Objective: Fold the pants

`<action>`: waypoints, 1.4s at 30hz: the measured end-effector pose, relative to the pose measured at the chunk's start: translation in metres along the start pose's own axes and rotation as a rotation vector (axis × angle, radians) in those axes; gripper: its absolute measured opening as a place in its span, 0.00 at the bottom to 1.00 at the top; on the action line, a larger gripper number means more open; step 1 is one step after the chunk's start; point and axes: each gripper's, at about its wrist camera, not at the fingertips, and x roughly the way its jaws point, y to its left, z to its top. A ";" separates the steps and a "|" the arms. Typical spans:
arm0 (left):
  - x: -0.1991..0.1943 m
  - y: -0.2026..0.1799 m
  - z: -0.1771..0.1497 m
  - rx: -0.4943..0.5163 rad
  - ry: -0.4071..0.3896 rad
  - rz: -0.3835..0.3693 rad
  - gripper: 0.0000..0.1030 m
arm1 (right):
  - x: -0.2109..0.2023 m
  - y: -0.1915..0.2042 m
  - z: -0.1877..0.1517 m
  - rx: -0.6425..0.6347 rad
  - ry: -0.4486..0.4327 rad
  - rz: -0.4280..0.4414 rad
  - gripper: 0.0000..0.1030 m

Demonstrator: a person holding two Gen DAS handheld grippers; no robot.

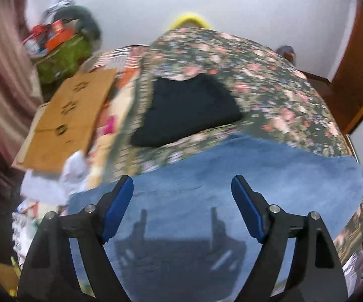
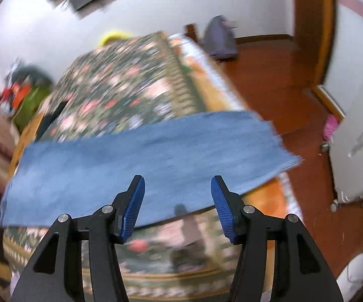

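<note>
Floral bedspread (image 1: 269,80): green woven cover with pink flowers, over the whole bed.
Blue denim pants (image 1: 231,176): flat long band across the near bed edge.
Black cloth (image 1: 189,110): soft folded heap, farther back.
Left gripper (image 1: 182,201): spread, nothing pinched.
Right gripper (image 2: 178,201): spread, nothing pinched.

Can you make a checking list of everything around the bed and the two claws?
Surface: bed with floral bedspread.
Job's things: blue jeans lying flat across the near end; dark folded garment beyond them.
Clutter: cardboard box and green bag left of the bed.
Grippers: left claw and right claw open, holding nothing.
Cables: nothing seen.
Surroundings: white wall, wooden floor, white cabinet.
</note>
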 end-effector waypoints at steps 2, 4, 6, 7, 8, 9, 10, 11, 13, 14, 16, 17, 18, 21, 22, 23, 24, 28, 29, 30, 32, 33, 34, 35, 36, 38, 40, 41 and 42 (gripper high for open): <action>0.021 -0.030 0.011 0.030 0.036 -0.030 0.78 | 0.006 -0.018 0.010 0.005 -0.019 -0.046 0.58; 0.039 -0.058 0.014 0.058 0.074 -0.063 0.78 | 0.017 -0.035 0.018 0.016 -0.012 -0.066 0.58; 0.053 -0.084 0.012 0.093 0.107 -0.091 0.78 | 0.032 -0.051 0.028 0.032 0.001 -0.081 0.58; 0.062 -0.100 0.010 0.119 0.124 -0.101 0.78 | 0.039 -0.055 0.032 0.037 0.007 -0.088 0.58; 0.070 -0.111 0.007 0.139 0.137 -0.106 0.78 | 0.049 -0.062 0.036 0.044 0.017 -0.092 0.58; 0.076 -0.120 0.004 0.158 0.150 -0.108 0.78 | 0.057 -0.067 0.040 0.054 0.029 -0.091 0.58; 0.082 -0.128 0.002 0.174 0.162 -0.109 0.78 | 0.067 -0.073 0.043 0.072 0.047 -0.079 0.58; 0.088 -0.135 -0.001 0.187 0.173 -0.110 0.78 | 0.076 -0.080 0.045 0.095 0.070 -0.059 0.58; 0.101 -0.146 -0.009 0.207 0.207 -0.114 0.79 | 0.091 -0.088 0.047 0.133 0.094 -0.035 0.58; 0.105 -0.148 -0.012 0.213 0.215 -0.107 0.82 | 0.098 -0.091 0.047 0.142 0.108 -0.021 0.58; 0.105 -0.150 -0.016 0.215 0.176 -0.087 0.87 | 0.105 -0.095 0.044 0.151 0.129 -0.015 0.58; 0.107 -0.150 -0.016 0.212 0.176 -0.085 0.88 | 0.109 -0.095 0.042 0.150 0.137 -0.005 0.58; 0.108 -0.148 -0.015 0.202 0.179 -0.093 0.88 | 0.112 -0.096 0.040 0.147 0.143 0.010 0.58; 0.111 -0.147 -0.014 0.184 0.180 -0.097 0.90 | 0.117 -0.095 0.034 0.145 0.159 0.091 0.35; 0.111 -0.148 -0.014 0.186 0.177 -0.092 0.90 | 0.117 -0.094 0.032 0.139 0.170 0.110 0.29; 0.110 -0.148 -0.015 0.188 0.174 -0.086 0.91 | 0.116 -0.092 0.031 0.126 0.167 0.119 0.25; 0.111 -0.150 -0.015 0.192 0.170 -0.080 0.91 | 0.115 -0.090 0.029 0.114 0.160 0.135 0.16; 0.110 -0.150 -0.015 0.191 0.175 -0.071 0.91 | 0.110 -0.081 0.030 0.062 0.153 0.102 0.07; 0.109 -0.150 -0.014 0.189 0.183 -0.068 0.91 | 0.103 -0.079 0.029 0.046 0.145 0.083 0.07; 0.107 -0.150 -0.014 0.193 0.189 -0.057 0.91 | 0.095 -0.080 0.029 0.046 0.132 0.062 0.07; 0.101 -0.150 -0.014 0.207 0.184 -0.043 0.91 | 0.077 -0.087 0.026 0.076 0.124 0.018 0.16; 0.098 -0.150 -0.015 0.212 0.178 -0.039 0.91 | 0.071 -0.092 0.026 0.098 0.124 0.015 0.22; 0.094 -0.151 -0.015 0.217 0.168 -0.036 0.91 | 0.063 -0.098 0.024 0.127 0.117 0.014 0.41; 0.091 -0.151 -0.016 0.222 0.159 -0.033 0.91 | 0.055 -0.104 0.020 0.159 0.102 0.006 0.55; 0.087 -0.152 -0.018 0.229 0.151 -0.032 0.91 | 0.049 -0.110 0.017 0.183 0.086 -0.004 0.57; 0.082 -0.155 -0.022 0.234 0.141 -0.035 0.91 | 0.043 -0.119 0.007 0.225 0.089 -0.011 0.57; 0.080 -0.160 -0.026 0.242 0.139 -0.039 0.91 | 0.047 -0.125 -0.001 0.267 0.112 -0.002 0.57; 0.080 -0.162 -0.028 0.250 0.140 -0.040 0.91 | 0.051 -0.127 -0.005 0.289 0.129 -0.005 0.57; 0.079 -0.166 -0.032 0.262 0.141 -0.039 0.91 | 0.056 -0.130 -0.010 0.309 0.146 -0.001 0.57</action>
